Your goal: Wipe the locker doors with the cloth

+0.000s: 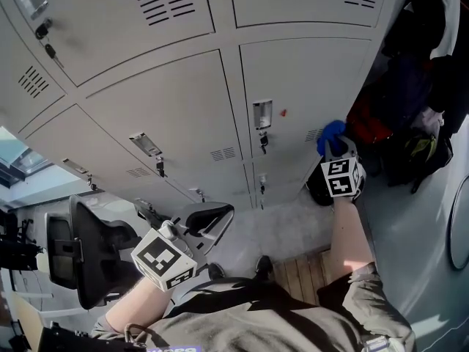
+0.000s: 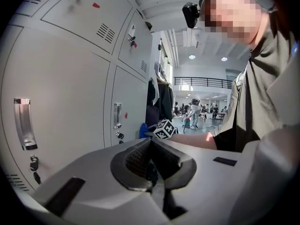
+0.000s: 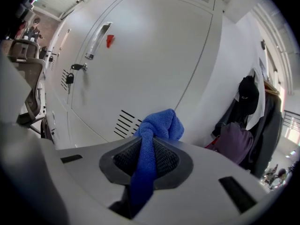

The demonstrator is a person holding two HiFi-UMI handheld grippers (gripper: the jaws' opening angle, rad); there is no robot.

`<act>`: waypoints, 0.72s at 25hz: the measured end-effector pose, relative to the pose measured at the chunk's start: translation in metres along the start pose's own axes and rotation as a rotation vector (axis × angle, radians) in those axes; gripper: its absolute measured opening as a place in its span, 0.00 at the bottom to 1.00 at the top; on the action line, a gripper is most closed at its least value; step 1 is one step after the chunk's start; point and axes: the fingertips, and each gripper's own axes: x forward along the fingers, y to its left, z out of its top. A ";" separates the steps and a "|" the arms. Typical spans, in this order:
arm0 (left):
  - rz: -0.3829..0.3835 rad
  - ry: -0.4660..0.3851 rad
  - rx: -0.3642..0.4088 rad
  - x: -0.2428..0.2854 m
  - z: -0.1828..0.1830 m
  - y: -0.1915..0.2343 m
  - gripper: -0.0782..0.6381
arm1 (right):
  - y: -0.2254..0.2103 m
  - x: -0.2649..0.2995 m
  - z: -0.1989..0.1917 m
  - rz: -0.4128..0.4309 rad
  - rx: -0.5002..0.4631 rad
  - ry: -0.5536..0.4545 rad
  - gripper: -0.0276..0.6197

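A blue cloth point(image 3: 157, 125) is bunched between the pads of my right gripper point(image 3: 147, 146), which is shut on it. The cloth's end sticks out toward a grey locker door point(image 3: 154, 55), close to its vent slots point(image 3: 124, 123); contact cannot be judged. In the head view the cloth point(image 1: 331, 134) is at the lower right corner of a locker door point(image 1: 300, 86), with my right gripper point(image 1: 333, 151) just below it. My left gripper point(image 1: 205, 222) hangs low by an office chair, away from the lockers. Its jaws point(image 2: 152, 149) are shut with nothing in them.
The lockers have handles point(image 3: 96, 41), key locks point(image 3: 70, 76) and red tags point(image 3: 108, 40). Dark coats and bags point(image 1: 418, 86) hang to the right of the locker bank. A black office chair point(image 1: 88, 251) stands at lower left. People walk far off in the hall point(image 2: 194, 111).
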 end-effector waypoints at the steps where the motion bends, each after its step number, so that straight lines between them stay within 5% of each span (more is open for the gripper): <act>1: 0.005 -0.001 0.000 -0.002 0.000 0.000 0.12 | 0.012 -0.001 0.000 0.020 0.007 -0.005 0.13; 12: 0.052 -0.007 -0.002 -0.028 0.000 0.008 0.12 | 0.181 -0.011 0.075 0.319 -0.075 -0.152 0.13; 18: 0.073 -0.010 -0.006 -0.040 -0.004 0.017 0.12 | 0.213 -0.001 0.081 0.365 -0.129 -0.141 0.13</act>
